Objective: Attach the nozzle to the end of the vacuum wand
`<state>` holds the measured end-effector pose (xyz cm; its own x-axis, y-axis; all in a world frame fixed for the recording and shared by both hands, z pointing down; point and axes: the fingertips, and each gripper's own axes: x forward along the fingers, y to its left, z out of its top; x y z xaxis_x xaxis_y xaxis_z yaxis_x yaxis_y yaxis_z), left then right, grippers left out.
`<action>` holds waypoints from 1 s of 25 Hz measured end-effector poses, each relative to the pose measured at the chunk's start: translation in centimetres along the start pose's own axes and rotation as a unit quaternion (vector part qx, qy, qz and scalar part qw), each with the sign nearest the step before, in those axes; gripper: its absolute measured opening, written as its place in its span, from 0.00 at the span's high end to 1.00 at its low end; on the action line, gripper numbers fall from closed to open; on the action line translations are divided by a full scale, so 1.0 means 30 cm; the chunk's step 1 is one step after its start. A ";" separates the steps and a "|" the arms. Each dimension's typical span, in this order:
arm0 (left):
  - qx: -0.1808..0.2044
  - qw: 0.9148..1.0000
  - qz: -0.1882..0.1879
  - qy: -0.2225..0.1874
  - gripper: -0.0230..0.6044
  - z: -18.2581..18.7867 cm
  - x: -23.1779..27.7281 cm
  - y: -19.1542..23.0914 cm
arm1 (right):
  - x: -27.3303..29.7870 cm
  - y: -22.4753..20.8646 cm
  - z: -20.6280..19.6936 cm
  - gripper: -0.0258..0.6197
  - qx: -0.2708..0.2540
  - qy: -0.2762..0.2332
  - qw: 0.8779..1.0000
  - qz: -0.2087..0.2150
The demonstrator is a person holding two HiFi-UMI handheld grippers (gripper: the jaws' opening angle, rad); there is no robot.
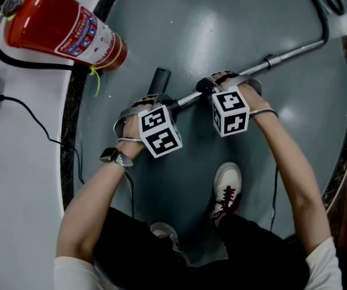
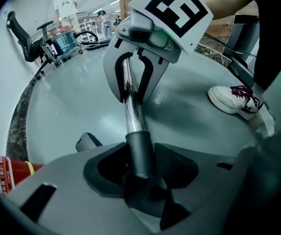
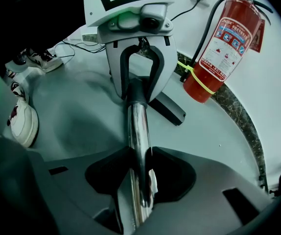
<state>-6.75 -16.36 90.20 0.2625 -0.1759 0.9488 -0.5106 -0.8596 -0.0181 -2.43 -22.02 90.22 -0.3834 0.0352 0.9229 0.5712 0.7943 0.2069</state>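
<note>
Right now both forearms reach forward and down, side by side, wrists bent so each gripper tips steeply toward the floor (image 1: 222,23). The left gripper (image 2: 140,166) is clenched on the dark neck of the nozzle (image 1: 160,77), which lies near the fire extinguisher (image 1: 58,26), just off its base. The right gripper (image 3: 140,180) grasps the shiny wand (image 1: 282,54) a little farther from the fire extinguisher. The wand's end sits in the nozzle's neck.

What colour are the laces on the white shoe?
Dark red laces on the white shoe; the left gripper view shows them best.
</note>
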 end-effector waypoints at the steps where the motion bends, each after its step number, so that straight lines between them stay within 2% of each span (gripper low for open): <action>1: -0.001 1.000 -0.001 -0.001 0.68 -0.001 0.000 0.001 | 0.000 -0.002 0.000 0.72 0.000 0.000 1.000 -0.001; 3: -0.009 1.000 -0.004 -0.004 0.68 0.000 -0.001 0.004 | -0.002 -0.007 0.001 0.72 -0.001 -0.001 1.000 -0.004; 8: -0.059 0.998 -0.013 -0.020 0.69 0.015 -0.010 0.017 | -0.011 -0.011 0.004 0.72 0.008 -0.004 1.000 -0.007; 15: -0.129 0.991 -0.014 -0.044 0.70 0.035 -0.021 0.054 | -0.018 -0.041 0.000 0.72 0.019 -0.008 1.000 -0.023; 21: -0.122 0.992 -0.013 -0.038 0.70 0.034 -0.002 0.047 | -0.004 -0.029 -0.007 0.72 0.018 -0.005 1.000 -0.022; 25: -0.078 0.997 0.006 -0.029 0.70 0.038 -0.002 0.054 | -0.003 -0.038 -0.009 0.72 0.013 -0.002 1.000 -0.026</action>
<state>-6.67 -18.30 89.77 0.2997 -0.2173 0.9290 -0.6339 -0.7731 0.0236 -2.84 -23.08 89.99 -0.4153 -0.0045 0.9097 0.5317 0.8102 0.2468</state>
